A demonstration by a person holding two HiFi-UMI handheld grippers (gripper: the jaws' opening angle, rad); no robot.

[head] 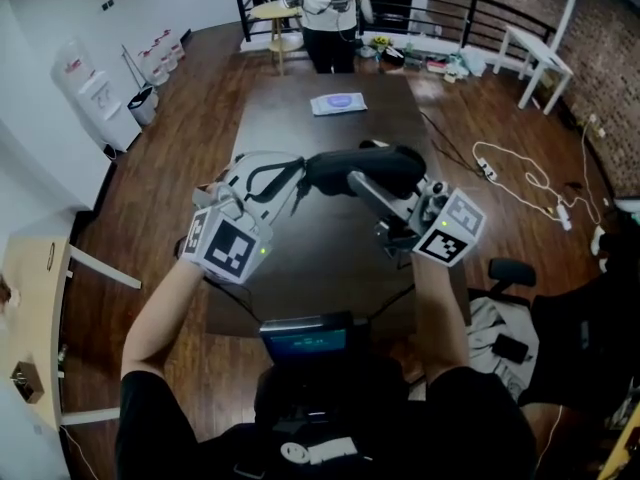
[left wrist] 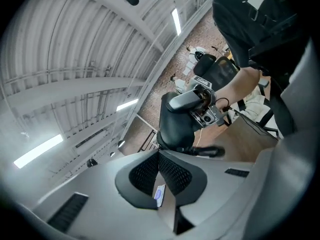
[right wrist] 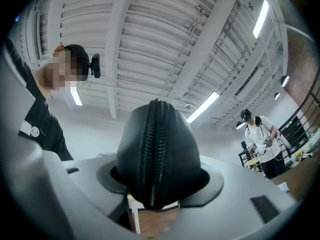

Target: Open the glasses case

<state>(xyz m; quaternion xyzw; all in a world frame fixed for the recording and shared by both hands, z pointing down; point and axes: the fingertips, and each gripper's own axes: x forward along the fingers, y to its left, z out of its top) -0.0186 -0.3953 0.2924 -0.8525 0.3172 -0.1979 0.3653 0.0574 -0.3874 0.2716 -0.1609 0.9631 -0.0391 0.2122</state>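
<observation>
Below you lies the long rectangular dark wooden table [head: 330, 268], its top smooth and matt. You hold both tools up above its near half, off the wood.

Your left gripper [left wrist: 159, 154] is pale grey moulded plastic with black cross-hatched pads. It is clenched tight, pad against pad, with its tips right at one rounded end of the case. Whether anything thin is nipped between the pads cannot be told.

Your right gripper [right wrist: 157, 179], of the same make, grasps the black oval hard-shell glasses case [right wrist: 157, 149] across its width. Its pads press the two smooth domed sides, so the case hangs in the air between the two tools, clear of the table.

The case's black toothed zip [right wrist: 151, 144] runs down the middle of the end nearest your right gripper, and it is closed along the stretch that shows.

Far up the table lies a small flat white-and-lilac packet [head: 338, 103], well apart from the case.
</observation>
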